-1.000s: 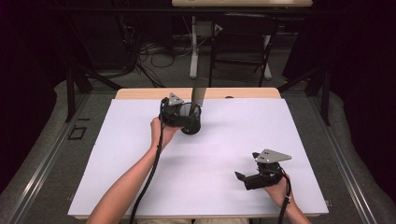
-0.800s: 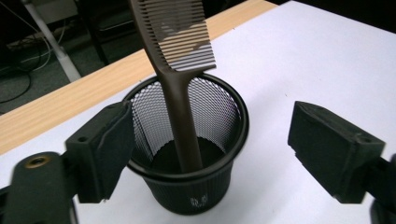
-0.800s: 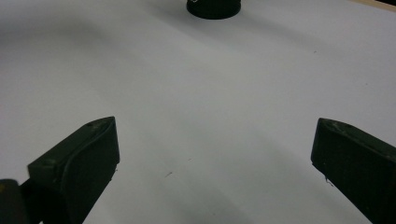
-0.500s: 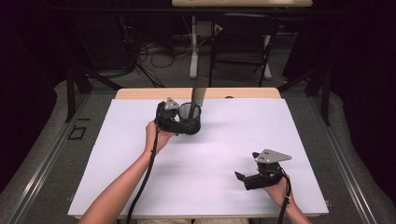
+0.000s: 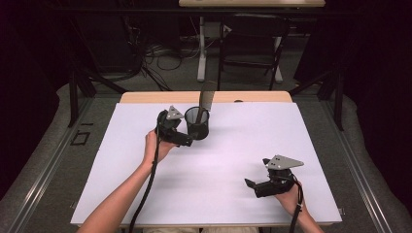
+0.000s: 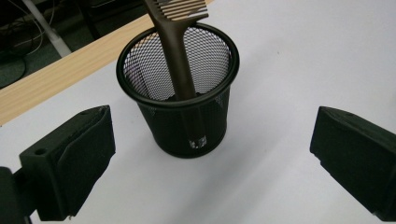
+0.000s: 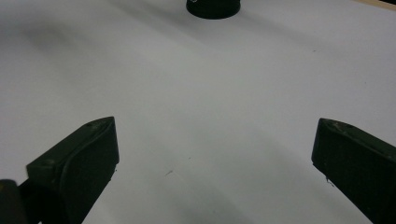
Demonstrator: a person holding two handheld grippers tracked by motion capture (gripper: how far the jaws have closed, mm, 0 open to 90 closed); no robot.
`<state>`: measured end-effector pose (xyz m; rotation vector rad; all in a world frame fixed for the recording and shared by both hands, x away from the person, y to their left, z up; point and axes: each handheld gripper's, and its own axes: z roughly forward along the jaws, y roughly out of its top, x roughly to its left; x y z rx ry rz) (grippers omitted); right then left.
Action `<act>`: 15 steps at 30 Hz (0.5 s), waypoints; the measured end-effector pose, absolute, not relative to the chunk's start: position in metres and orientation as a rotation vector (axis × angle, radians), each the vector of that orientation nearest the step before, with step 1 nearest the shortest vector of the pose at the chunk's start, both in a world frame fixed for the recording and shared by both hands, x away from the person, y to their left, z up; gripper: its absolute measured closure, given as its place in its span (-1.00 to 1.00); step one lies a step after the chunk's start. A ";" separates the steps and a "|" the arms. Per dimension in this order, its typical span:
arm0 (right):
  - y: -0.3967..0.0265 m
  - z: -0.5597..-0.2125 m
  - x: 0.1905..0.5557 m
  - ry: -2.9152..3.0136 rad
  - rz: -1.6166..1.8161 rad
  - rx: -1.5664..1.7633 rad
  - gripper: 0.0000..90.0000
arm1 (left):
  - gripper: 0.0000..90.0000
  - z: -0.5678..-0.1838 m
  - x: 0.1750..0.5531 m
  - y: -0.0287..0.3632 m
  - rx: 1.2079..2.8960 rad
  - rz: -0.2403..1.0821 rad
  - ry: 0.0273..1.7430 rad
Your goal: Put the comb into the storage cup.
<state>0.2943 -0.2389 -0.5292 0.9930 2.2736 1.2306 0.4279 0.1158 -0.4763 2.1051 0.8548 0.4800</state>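
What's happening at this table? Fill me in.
A person holds a gripper in each hand over a white-covered table. The left gripper sits beside a black mesh cup that has a brown comb standing in it; its jaws are wide open and grip nothing. The right gripper is open too, near the table's front right, away from the cup.

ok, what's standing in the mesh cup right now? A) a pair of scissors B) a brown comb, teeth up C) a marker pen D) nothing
B: in the left gripper view a brown comb stands handle-down in the black mesh cup, its teeth sticking up above the rim.
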 end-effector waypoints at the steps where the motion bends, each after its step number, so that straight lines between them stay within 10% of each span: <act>1: -0.239 -0.529 0.294 2.275 1.230 0.993 -1.00 | -1.00 -0.477 0.427 0.117 2.106 0.477 0.856; 15: -0.238 -0.530 0.295 2.283 1.223 1.003 -1.00 | -1.00 -0.482 0.406 0.138 2.107 0.473 0.859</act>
